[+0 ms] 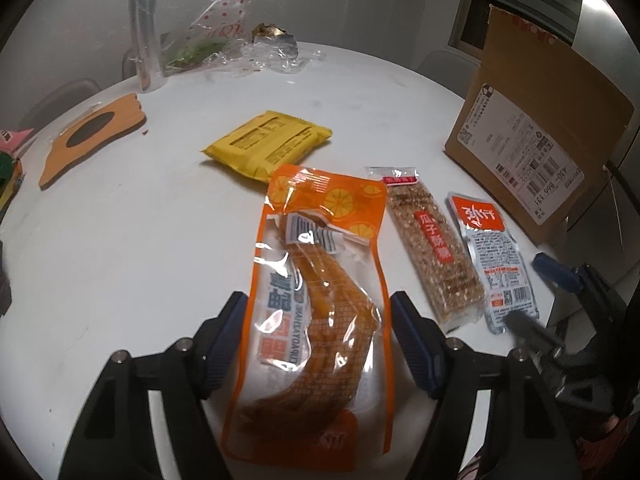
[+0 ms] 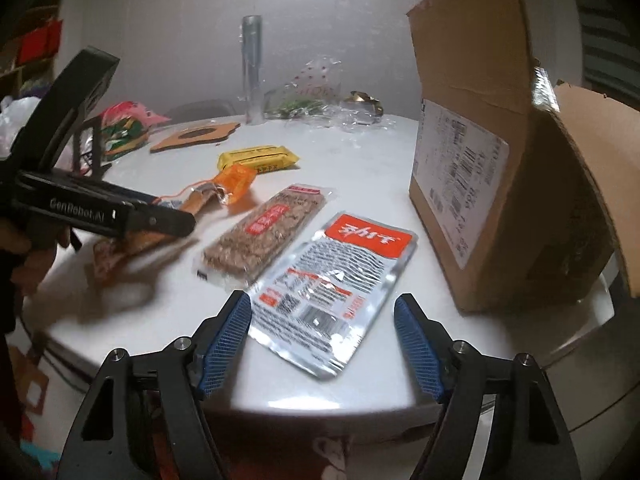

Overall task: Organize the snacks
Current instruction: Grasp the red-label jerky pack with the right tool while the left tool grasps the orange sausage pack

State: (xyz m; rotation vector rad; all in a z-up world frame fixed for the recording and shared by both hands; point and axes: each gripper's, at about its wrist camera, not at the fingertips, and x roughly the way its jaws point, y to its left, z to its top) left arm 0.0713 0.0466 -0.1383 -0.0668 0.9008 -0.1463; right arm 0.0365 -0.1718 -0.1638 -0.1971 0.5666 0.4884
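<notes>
My left gripper [image 1: 318, 344] stands spread wide over the white round table [image 1: 140, 240], its blue-padded fingers [image 1: 224, 340] on either side of the orange pouch [image 1: 316, 280] and, as far as the left wrist view shows, clear of its edges. The pouch, clear-windowed with a long golden-brown snack inside, lies lengthwise between the jaws; whether it rests fully on the table I cannot tell.

Just to its right lie the sesame bar [image 1: 434, 248] in clear wrap with a red label, and beside that the silver sachet [image 1: 492, 260] with an orange-red top. Beyond the pouch sits the yellow packet [image 1: 268, 144], and to the far right the open cardboard box [image 1: 532, 140] with shipping labels stands on the table.

My right gripper [image 2: 322, 344] is likewise wide open and holds nothing, its blue mesh pads [image 2: 226, 344] flanking the near end of the silver sachet [image 2: 332, 288], which lies flat near the table's front edge. The sesame bar [image 2: 264, 236] lies just to its left, the cardboard box [image 2: 500, 152] to its right.

At the table's far side are a cardboard cutout [image 1: 92, 140] with an oval hole, a clear tube [image 1: 144, 24] and crumpled cellophane [image 1: 240, 44].
</notes>
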